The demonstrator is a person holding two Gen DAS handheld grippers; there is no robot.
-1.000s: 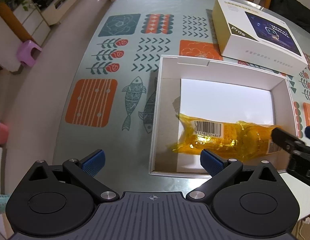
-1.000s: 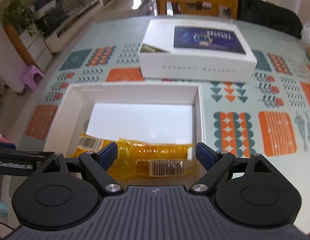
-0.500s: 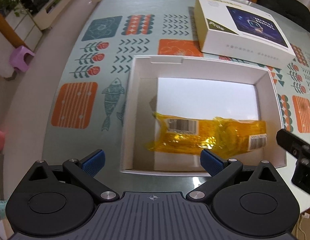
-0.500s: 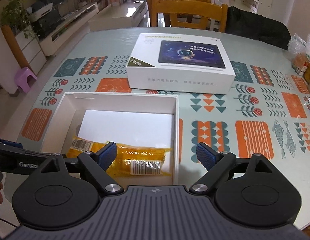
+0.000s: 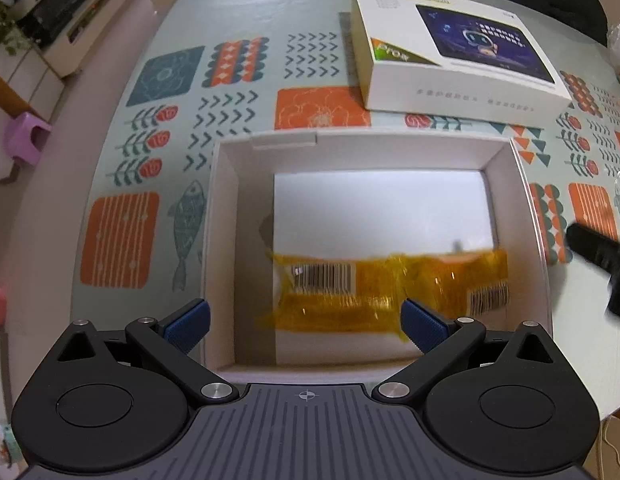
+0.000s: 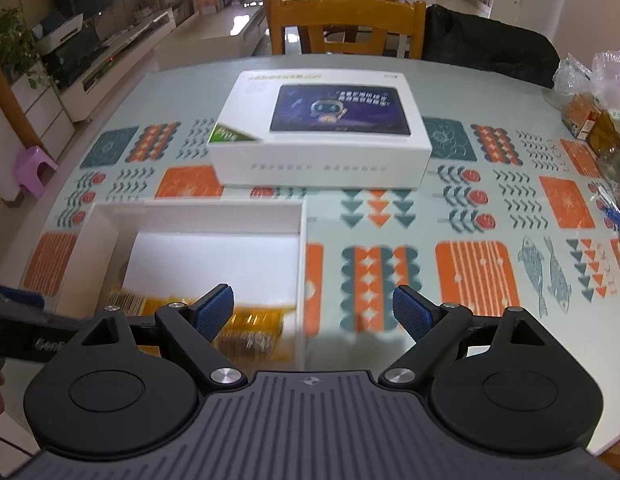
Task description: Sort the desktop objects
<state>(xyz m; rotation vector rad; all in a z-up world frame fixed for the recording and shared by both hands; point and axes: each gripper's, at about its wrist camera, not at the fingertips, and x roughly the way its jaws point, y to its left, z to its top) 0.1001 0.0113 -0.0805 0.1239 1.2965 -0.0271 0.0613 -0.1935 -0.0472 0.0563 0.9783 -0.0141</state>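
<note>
**Packets boxed, both grippers free**

Two amber cellophane packets are seen lying side by side along the near wall of the open white box, which rests on the patterned surface. The left gripper is held over the box's near edge with its jaws spread wide and nothing between them. The right gripper is likewise spread and empty, poised over the box's right wall and the surface beside it. The placing step is judged complete. A next item is called for; candidates may be among the plastic bags at the far right edge, well apart from the box.

A barcode label is carried on each packet, but no digits can be read. On the closed tablet box, just behind the open one, a robot picture and Chinese lettering are shown, blurred beyond reading.
</note>
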